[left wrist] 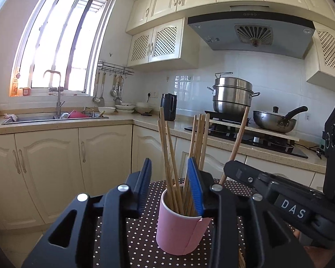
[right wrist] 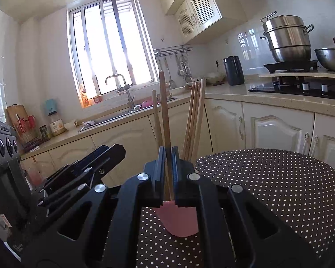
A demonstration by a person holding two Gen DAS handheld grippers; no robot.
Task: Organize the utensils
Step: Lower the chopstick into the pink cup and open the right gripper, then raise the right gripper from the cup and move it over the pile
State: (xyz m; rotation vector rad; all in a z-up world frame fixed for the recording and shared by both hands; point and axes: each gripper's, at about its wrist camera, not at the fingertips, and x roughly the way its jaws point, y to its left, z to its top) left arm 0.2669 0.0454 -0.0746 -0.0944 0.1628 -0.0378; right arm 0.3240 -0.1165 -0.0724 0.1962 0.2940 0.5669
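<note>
On right gripper (left wrist: 229,167), "DAS" label (left wrist: 293,208)

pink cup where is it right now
The pink cup stands on the dotted cloth, low in the left wrist view, holding chopsticks between the open left tool's fingers; in the right wrist view it sits under the right tool.

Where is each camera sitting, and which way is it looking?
Left wrist: rides on the left hand-held gripper, looking along its open fingers at the pink cup of chopsticks, stove beyond; the right hand-held gripper enters from the right.
Right wrist: rides on the right hand-held gripper, shut on a chopstick, facing the window; the left one shows lower left.
Shared: cup, chopsticks, dotted cloth, sink, steamer pot.
</note>
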